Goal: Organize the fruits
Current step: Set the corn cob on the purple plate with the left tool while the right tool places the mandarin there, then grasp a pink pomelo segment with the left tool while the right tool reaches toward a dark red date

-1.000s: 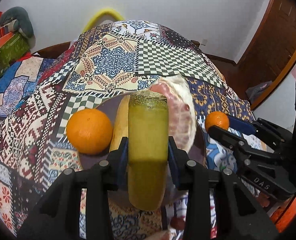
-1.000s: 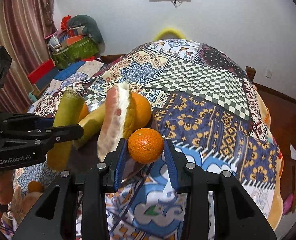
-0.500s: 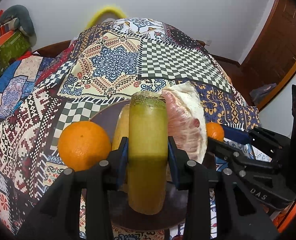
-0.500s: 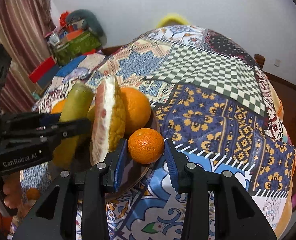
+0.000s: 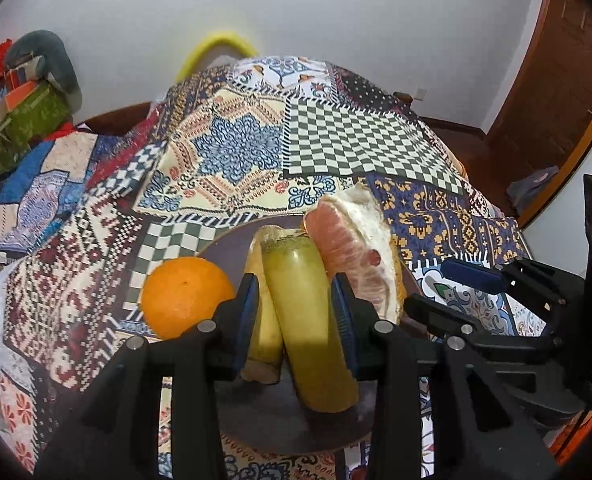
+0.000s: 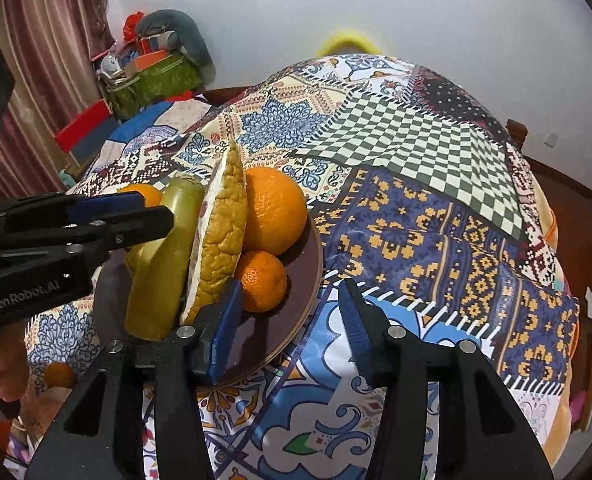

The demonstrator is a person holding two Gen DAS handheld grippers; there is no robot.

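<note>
My left gripper is shut on a yellow-green stalk piece, which slants down onto the dark brown plate. The stalk lies between a yellow stalk piece and a pomelo wedge. An orange sits at the plate's left edge. In the right wrist view a small tangerine rests on the plate under a big orange, beside the pomelo wedge. My right gripper is opening, its pads off the tangerine, which sits by the left pad.
A patchwork cloth covers the round table. A small orange fruit lies low at the left near a hand. Boxes and bags are piled by the curtain at the back left. A wooden door stands at the right.
The right gripper's jaws have spread and left the tangerine on the plate. The green stalk in the left gripper now sits lower and closer against the pomelo wedge.
</note>
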